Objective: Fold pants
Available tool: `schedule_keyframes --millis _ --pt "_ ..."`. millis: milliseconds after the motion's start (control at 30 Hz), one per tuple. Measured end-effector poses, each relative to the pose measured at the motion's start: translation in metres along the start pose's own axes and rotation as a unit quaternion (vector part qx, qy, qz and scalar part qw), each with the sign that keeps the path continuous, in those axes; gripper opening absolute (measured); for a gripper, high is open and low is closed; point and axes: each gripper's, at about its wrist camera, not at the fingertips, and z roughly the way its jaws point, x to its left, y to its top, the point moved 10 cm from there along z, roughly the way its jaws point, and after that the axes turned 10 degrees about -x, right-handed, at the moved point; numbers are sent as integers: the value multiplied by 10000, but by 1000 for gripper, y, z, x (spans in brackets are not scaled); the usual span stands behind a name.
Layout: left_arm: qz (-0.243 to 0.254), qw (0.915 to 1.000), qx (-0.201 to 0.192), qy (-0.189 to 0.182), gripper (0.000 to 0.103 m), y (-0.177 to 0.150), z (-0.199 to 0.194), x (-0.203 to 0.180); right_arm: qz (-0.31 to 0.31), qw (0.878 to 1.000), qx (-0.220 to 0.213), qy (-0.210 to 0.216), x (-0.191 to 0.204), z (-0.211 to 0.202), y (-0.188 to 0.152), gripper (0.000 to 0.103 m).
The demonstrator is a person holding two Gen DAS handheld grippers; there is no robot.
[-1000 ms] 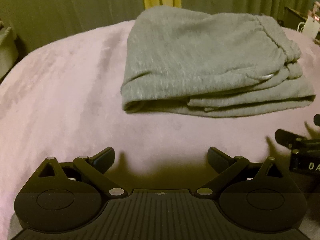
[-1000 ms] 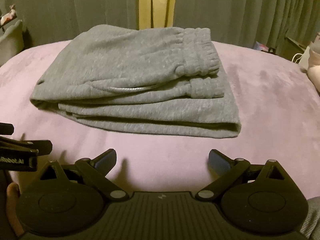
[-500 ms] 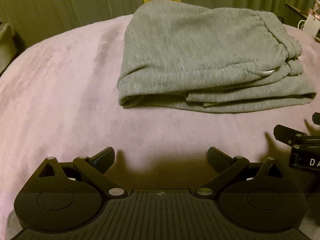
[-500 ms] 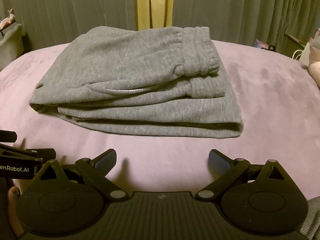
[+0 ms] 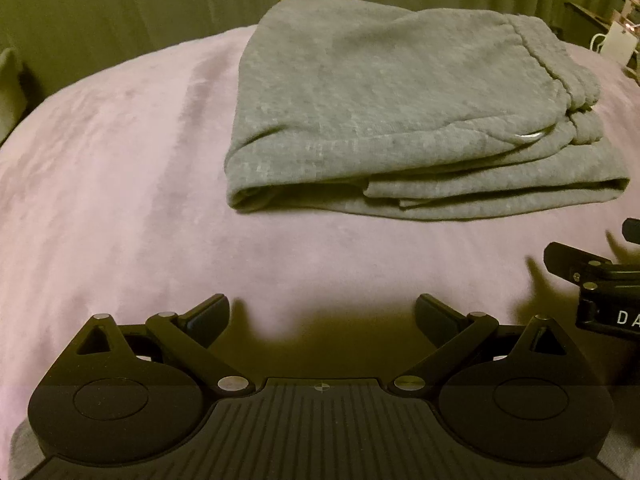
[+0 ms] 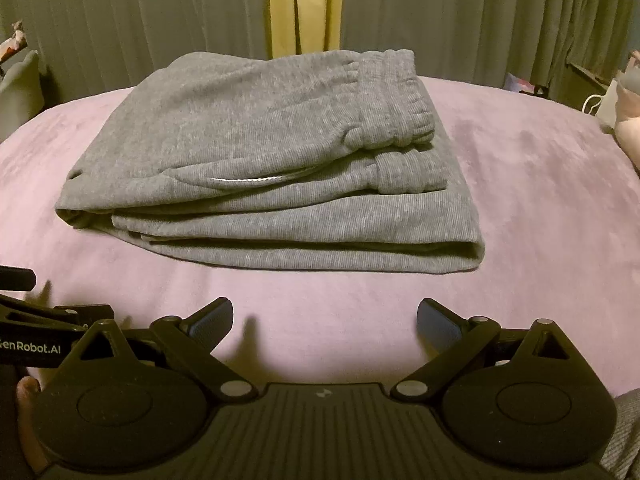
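One folded pants; two tools gaping.

Right gripper cut off at frame edge; bedside clutter indistinct.

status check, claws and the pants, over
Left claw open, empty. Right claw open, empty, both short of the cloth. Grey sweatpants folded in a stack on the pink blanket. Nothing in the way.

pants: 1 | blanket: 1 | grippers: 2, left gripper, right gripper
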Motion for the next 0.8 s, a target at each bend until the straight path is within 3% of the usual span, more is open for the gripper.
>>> schedule_keyframes --millis 800 --pt "112 9997 -18 -217 102 -1 0 -11 4 10000 36 -72 1 1 -2 99"
